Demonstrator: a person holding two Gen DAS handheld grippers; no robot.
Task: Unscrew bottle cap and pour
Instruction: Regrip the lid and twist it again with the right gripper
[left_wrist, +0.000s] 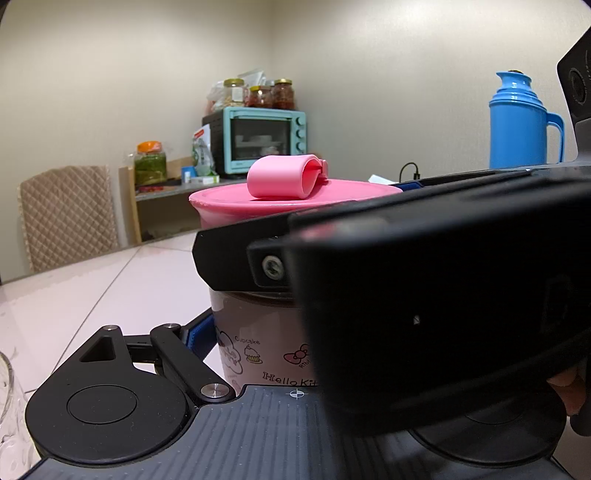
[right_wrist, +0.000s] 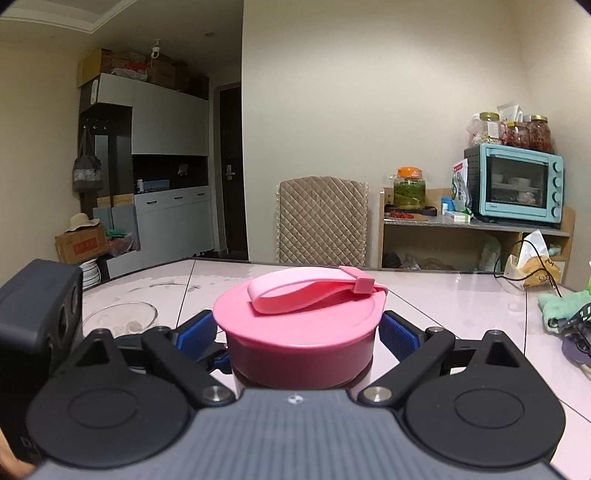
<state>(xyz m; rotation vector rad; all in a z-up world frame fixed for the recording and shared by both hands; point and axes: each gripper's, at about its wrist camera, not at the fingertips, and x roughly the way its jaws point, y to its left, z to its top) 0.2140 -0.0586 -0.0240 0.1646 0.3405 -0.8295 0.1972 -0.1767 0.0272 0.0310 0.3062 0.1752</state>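
Note:
A Hello Kitty bottle (left_wrist: 258, 343) with brown liquid stands on the pink tiled table (left_wrist: 110, 288). Its wide pink cap (right_wrist: 299, 325) carries a pink strap loop (right_wrist: 306, 290); the cap also shows in the left wrist view (left_wrist: 266, 201). My left gripper (left_wrist: 255, 347) is shut on the bottle's body, its blue pad (left_wrist: 199, 336) against the side. My right gripper (right_wrist: 299, 336) straddles the cap, its blue pads (right_wrist: 397, 334) close to both sides; contact is not clear. In the left wrist view the right gripper's black body (left_wrist: 424, 295) crosses over the bottle.
A clear glass bowl (right_wrist: 122, 319) sits on the table at the left. A blue thermos jug (left_wrist: 521, 125) stands at the back right. A green cloth (right_wrist: 561, 306) and a snack bag (right_wrist: 535, 266) lie at the right. A padded chair (right_wrist: 321, 221) stands behind the table.

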